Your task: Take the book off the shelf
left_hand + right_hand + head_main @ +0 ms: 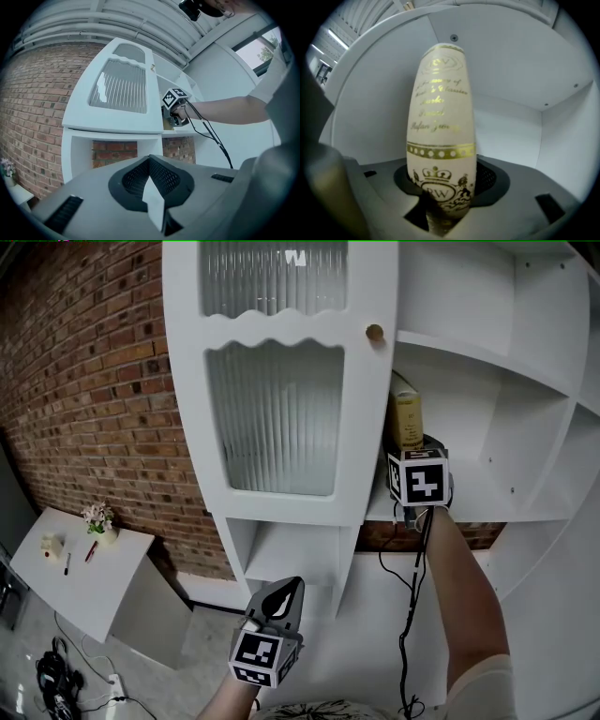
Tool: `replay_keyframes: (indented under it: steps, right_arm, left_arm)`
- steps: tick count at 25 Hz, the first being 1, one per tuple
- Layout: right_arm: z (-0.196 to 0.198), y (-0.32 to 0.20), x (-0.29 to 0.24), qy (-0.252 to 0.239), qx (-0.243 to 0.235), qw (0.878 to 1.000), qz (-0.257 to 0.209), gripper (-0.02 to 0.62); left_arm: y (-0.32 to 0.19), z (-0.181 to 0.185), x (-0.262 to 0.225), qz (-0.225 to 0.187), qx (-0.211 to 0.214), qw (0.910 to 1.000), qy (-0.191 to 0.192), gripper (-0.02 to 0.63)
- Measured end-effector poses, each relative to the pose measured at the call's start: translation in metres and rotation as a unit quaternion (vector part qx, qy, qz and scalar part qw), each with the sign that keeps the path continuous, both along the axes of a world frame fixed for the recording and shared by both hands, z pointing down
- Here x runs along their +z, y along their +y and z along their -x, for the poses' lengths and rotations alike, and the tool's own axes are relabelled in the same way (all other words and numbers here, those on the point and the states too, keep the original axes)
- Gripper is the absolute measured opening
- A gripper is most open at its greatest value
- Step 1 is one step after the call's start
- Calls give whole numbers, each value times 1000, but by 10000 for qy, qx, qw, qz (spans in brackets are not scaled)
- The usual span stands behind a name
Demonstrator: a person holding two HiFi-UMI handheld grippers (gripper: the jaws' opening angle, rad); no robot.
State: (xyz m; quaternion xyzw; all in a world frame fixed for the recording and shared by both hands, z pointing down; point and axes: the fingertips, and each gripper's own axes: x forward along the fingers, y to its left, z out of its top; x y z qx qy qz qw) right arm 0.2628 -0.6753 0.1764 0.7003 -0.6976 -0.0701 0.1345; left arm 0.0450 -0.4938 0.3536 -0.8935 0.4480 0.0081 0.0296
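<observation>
Right gripper (pixel 418 450) is reaching into the open shelf (pixel 497 498) and clamping the book (pixel 440 117), its jaws pressing on the lower spine from both sides. Directly ahead of this gripper, the cream book with gold lettering is standing upright on the shelf board, rising above the jaws. Left gripper (pixel 286 589) is hanging low and well apart from the book, below the ribbed glass cabinet door (pixel 277 418), its jaws sitting pressed together with nothing between them.
</observation>
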Motion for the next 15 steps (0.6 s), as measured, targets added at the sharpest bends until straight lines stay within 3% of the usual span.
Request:
replay_keyframes:
  steps: [15]
  right_arm:
    - [16,92,-6,-34,-137,9985,-523,235]
  left_arm:
    - [37,13,20,282,89,9995,-61,8]
